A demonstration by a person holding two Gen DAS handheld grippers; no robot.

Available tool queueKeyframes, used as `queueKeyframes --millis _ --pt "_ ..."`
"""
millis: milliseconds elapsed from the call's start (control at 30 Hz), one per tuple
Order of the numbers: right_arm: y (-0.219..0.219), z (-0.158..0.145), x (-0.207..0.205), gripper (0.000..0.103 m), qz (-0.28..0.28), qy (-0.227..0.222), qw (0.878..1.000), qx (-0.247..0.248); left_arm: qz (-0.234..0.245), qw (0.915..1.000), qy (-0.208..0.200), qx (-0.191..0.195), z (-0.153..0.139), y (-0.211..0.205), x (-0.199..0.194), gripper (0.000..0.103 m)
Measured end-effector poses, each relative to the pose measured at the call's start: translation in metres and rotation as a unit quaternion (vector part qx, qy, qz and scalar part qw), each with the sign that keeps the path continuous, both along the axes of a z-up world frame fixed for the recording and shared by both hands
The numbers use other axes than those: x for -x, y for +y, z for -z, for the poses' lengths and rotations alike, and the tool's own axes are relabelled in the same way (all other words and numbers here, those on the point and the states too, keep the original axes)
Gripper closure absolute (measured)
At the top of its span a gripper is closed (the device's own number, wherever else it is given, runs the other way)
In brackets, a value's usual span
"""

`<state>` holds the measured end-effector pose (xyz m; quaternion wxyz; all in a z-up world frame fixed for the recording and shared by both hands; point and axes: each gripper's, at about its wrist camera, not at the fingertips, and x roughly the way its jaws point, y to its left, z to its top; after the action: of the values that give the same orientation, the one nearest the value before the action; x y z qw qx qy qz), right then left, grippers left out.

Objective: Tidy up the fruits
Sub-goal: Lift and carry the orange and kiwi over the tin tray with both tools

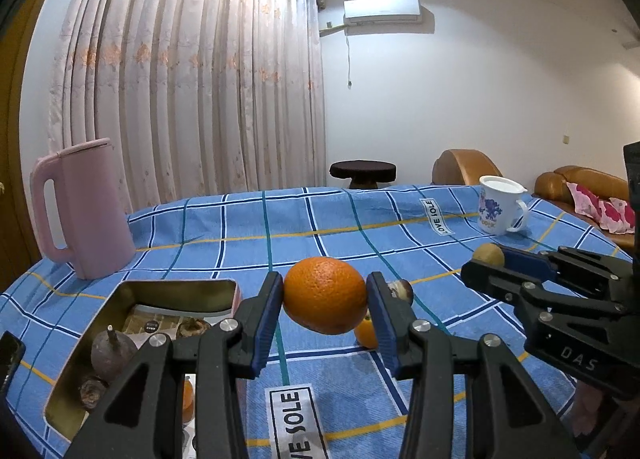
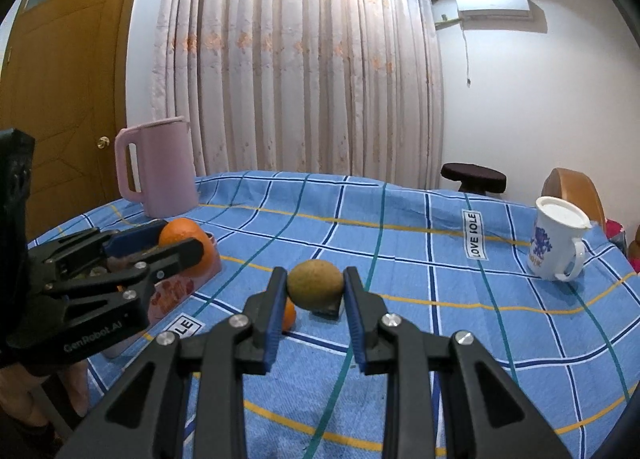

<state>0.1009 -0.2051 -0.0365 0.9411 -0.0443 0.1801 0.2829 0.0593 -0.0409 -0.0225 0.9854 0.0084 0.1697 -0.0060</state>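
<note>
Orange (image 1: 325, 295) sat clamped in my left tongs (image 1: 325, 319), long axis crosswise, beside the tin (image 1: 120, 299).
My right tongs (image 2: 316, 299) gripped a greenish fruit (image 2: 316, 285) above the counter's "LOVE SOLE" cloth (image 2: 400, 251).

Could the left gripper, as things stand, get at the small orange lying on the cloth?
Probably not yet: the left gripper is shut on the big orange, so its jaws are occupied. The small orange lies close beneath, otherwise unobstructed.
</note>
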Motion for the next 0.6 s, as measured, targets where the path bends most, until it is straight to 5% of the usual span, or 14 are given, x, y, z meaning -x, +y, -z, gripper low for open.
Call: queueKeyframes --millis 600 --pt "0.053 -0.023 0.004 0.072 -0.072 0.000 0.997 -0.008 -0.048 0.9988 0.001 0.011 -0.024 0.054 0.023 0.058"
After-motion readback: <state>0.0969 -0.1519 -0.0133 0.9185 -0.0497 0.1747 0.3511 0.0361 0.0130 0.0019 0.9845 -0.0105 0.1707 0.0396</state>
